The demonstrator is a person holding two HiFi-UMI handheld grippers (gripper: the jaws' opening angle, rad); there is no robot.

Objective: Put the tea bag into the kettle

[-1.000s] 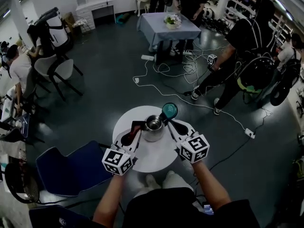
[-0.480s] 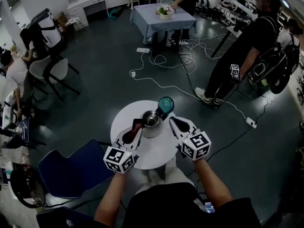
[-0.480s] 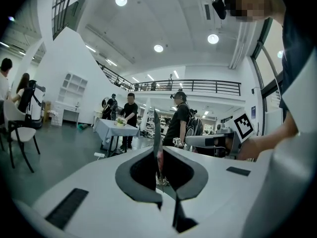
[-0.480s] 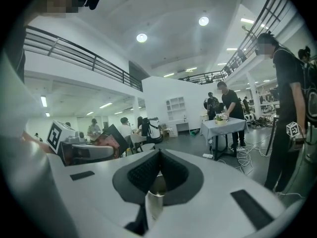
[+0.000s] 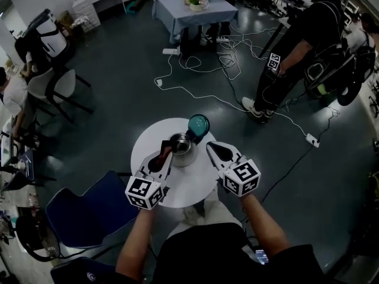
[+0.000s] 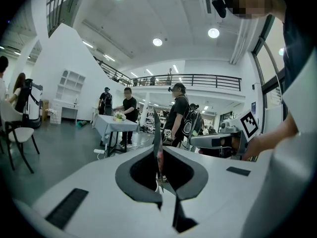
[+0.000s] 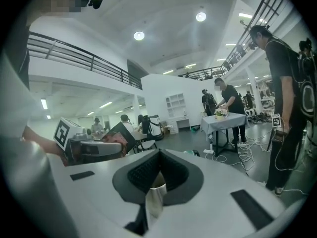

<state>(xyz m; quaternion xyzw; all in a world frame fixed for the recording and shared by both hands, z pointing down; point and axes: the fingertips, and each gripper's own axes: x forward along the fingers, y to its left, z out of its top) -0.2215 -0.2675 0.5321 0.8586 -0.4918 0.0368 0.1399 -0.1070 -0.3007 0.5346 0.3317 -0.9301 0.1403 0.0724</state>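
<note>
A steel kettle (image 5: 179,147) stands open on the round white table (image 5: 148,144), with its teal lid (image 5: 198,124) lying just behind it. My left gripper (image 5: 160,157) is left of the kettle, shut on a dark red tea bag packet (image 5: 167,147). In the left gripper view the packet (image 6: 156,133) stands edge-on out of the shut left gripper (image 6: 159,180). My right gripper (image 5: 212,148) is right of the kettle. In its own view, the right gripper (image 7: 157,180) is shut on a pale shiny strip (image 7: 154,202); whether that is torn wrapper or tea bag I cannot tell.
A blue chair (image 5: 89,209) stands at the table's left. Cables (image 5: 237,70) trail over the dark floor beyond. A person with a backpack (image 5: 308,46) stands at the right, a cloth-covered table (image 5: 192,10) is farther back, and the chairs (image 5: 50,87) are at the left.
Both grippers stay beside the kettle, still shut on what they hold. The head view has shifted, and the person with the backpack has walked along the right side.
</note>
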